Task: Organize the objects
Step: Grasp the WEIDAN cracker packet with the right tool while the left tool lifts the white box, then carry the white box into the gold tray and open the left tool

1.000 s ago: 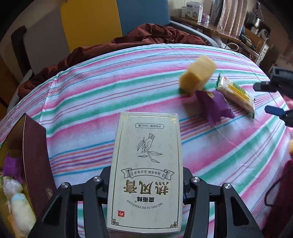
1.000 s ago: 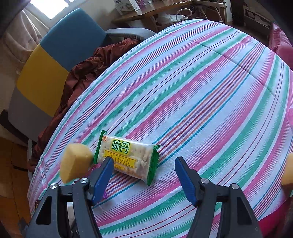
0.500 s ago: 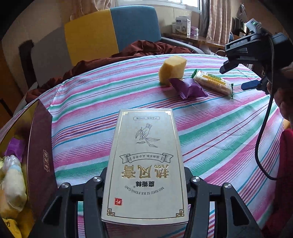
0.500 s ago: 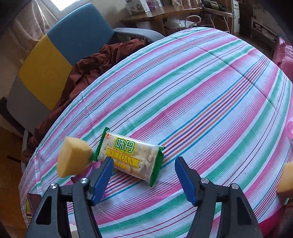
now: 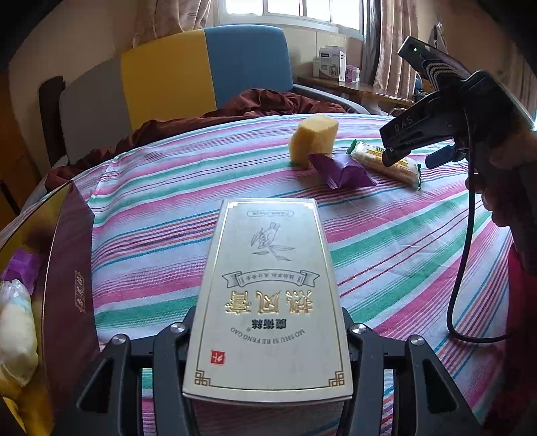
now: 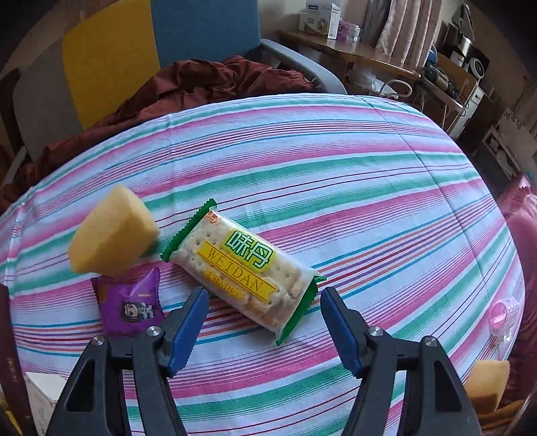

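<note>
Since a second ago the right tongs (image 6: 263,330) have swung round over the cracker packet (image 6: 240,271), jaws wide and empty with the packet lying just ahead of them, apparently lined up for a pick. The left tongs (image 5: 266,362) hold the cream box (image 5: 266,295) clamped above the striped surface (image 5: 161,214), beside the open maroon box (image 5: 67,285) where sorted items sit. Farther off, the yellow sponge (image 6: 112,233) touches the purple sachet (image 6: 129,303).

Home: striped tablecloth (image 6: 302,174), curtained window (image 5: 295,10)
</note>
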